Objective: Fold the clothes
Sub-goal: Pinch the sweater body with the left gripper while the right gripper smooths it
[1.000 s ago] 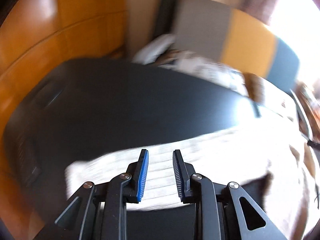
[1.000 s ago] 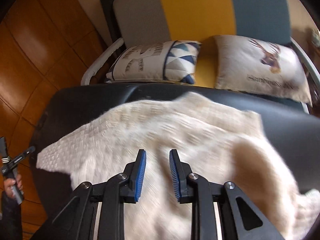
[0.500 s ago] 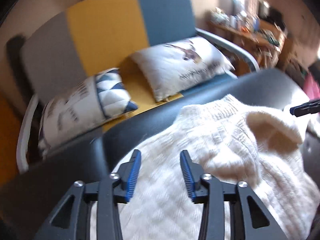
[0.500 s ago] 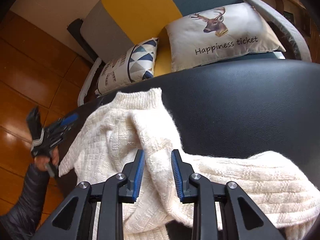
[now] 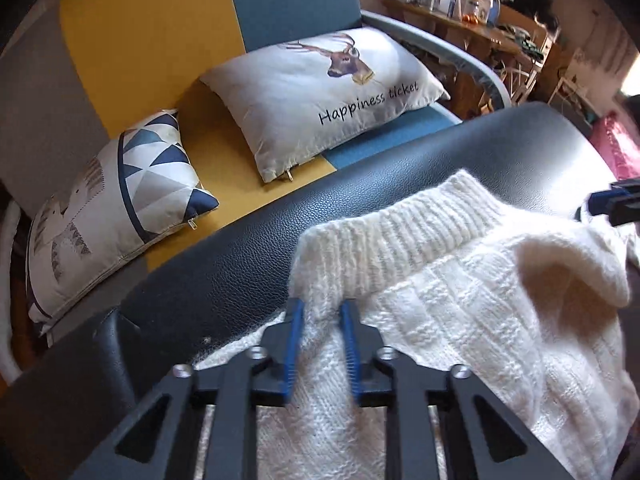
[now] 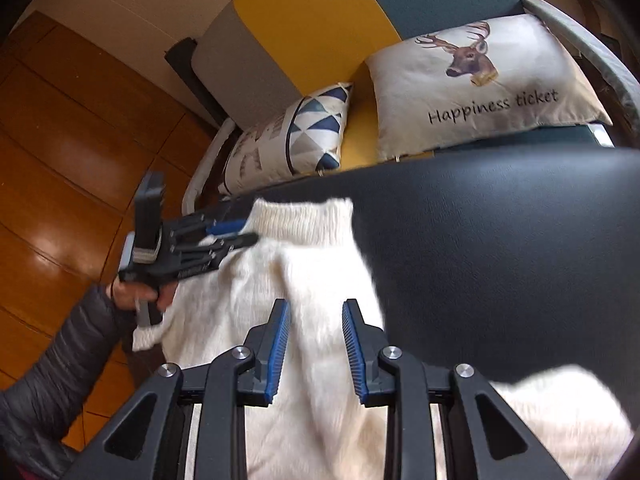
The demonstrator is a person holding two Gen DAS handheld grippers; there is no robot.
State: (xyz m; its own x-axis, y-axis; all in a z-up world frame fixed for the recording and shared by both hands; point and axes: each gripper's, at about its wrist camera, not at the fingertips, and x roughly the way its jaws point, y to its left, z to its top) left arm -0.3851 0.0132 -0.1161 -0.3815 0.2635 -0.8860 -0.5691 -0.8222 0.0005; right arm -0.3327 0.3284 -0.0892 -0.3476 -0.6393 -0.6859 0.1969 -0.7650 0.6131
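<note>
A cream knit sweater (image 5: pixel 460 300) lies on a black leather surface (image 5: pixel 240 264), its ribbed collar (image 5: pixel 400 220) pointing toward the sofa. My left gripper (image 5: pixel 322 310) is shut on the sweater, pinching bunched knit just beside the collar. The right wrist view shows that left gripper (image 6: pixel 240 232) at the collar's left corner. There the sweater (image 6: pixel 312 248) runs under my right gripper (image 6: pixel 316 308), which stands open over the fabric with its fingers apart. The right gripper's tip (image 5: pixel 612 204) also shows beyond a folded-over sleeve at the far right of the left wrist view.
Behind the black surface (image 6: pixel 500 260) stands a grey, yellow and teal sofa with a deer pillow (image 5: pixel 332 96) and a triangle-pattern pillow (image 5: pixel 132 184). Wooden floor (image 6: pixel 60 160) lies to the left. A person's dark padded sleeve (image 6: pixel 60 360) holds the left gripper. A cluttered desk (image 5: pixel 460 12) stands at the back right.
My left gripper swung round to the collar and its fingers narrowed onto the knit. The right gripper moved back along the sweater, and its fingers spread slightly.
</note>
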